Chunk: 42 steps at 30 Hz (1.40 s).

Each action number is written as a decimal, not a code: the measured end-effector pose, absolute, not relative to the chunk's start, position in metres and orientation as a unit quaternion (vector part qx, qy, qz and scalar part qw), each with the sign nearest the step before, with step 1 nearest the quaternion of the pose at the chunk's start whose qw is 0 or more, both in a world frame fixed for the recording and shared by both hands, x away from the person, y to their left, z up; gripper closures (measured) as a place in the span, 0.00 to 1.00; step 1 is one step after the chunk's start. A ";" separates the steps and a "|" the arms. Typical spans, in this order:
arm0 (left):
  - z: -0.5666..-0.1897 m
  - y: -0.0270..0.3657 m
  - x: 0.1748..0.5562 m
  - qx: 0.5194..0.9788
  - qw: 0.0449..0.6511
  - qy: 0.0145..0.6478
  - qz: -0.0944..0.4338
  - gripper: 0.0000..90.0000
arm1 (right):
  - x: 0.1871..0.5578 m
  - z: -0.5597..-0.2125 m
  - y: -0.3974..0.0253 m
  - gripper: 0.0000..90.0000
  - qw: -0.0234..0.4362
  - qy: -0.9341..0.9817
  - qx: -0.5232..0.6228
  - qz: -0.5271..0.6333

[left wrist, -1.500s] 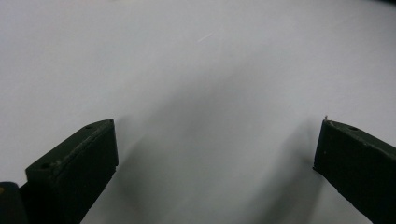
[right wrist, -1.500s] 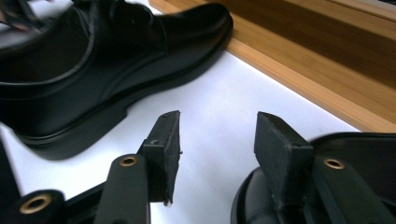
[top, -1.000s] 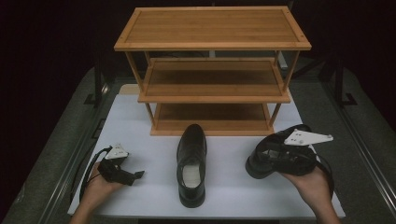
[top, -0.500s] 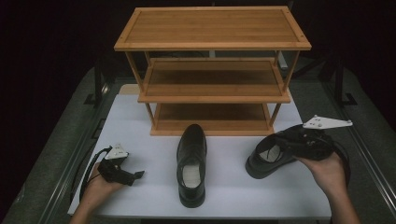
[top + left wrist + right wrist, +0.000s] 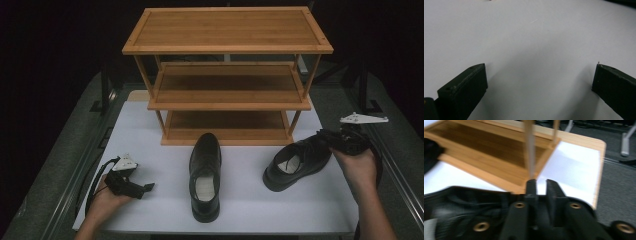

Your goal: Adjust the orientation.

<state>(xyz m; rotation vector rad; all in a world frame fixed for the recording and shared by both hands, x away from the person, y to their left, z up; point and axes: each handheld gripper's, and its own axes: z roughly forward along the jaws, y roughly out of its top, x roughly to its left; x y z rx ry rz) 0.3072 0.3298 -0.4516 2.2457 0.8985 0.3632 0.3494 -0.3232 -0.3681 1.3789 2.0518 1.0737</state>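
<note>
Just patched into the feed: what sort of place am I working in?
Likely a staged tabletop recording rig, not a home: a white table against dark surroundings, a bare wooden shoe rack, two black shoes, one at the right gripper.

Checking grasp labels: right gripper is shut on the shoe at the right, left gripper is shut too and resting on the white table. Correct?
Not quite. The left gripper is open: the left gripper view shows its jaws wide apart over the bare white table, nothing between them. The rest holds: in the high view the right gripper grips the right shoe at its heel end.
</note>
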 end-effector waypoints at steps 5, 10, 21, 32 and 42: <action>-0.451 0.330 0.307 0.864 0.340 0.345 0.139 0.00 | 0.367 -0.379 -0.341 1.00 0.229 0.737 0.519 0.368; -0.452 0.330 0.307 0.864 0.340 0.345 0.139 0.00 | 0.380 -0.391 -0.358 1.00 0.239 0.720 0.544 0.360; -0.452 0.330 0.307 0.863 0.340 0.345 0.139 0.00 | 0.400 -0.422 -0.386 1.00 0.229 0.696 0.590 0.340; -0.452 0.330 0.307 0.863 0.341 0.345 0.139 0.00 | 0.406 -0.436 -0.386 1.00 0.211 0.698 0.598 0.334; -0.452 0.330 0.307 0.864 0.340 0.345 0.139 0.00 | 0.401 -0.436 -0.378 1.00 0.204 0.710 0.579 0.345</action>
